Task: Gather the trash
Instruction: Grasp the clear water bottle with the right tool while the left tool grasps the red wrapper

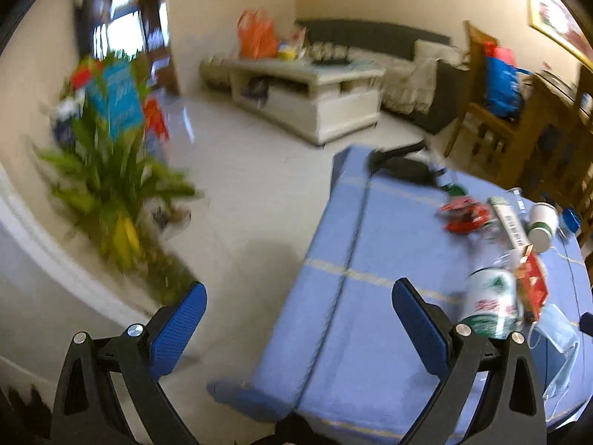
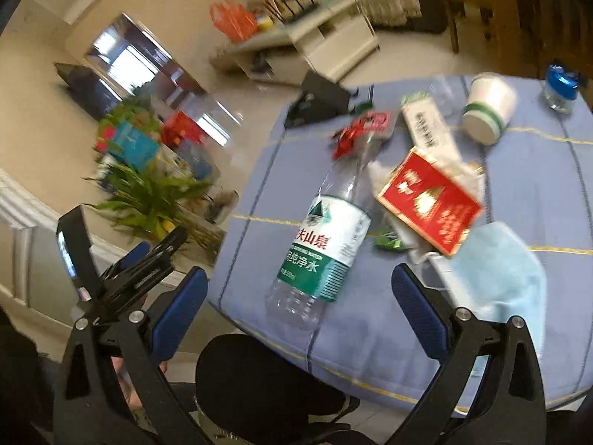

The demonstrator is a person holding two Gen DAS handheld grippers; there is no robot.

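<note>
On the blue tablecloth (image 2: 519, 170) ahead of my wide-open right gripper (image 2: 298, 298) lies an empty water bottle (image 2: 326, 237) (light, slippery, crushable), best pinched across its labelled middle.

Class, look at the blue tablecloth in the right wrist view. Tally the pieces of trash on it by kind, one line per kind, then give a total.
Plastic bottle: 1
Paper cup: 1
Face mask: 1
Red box: 1
White carton: 1
Red wrapper: 1
Green wrapper: 1
Total: 7
</note>
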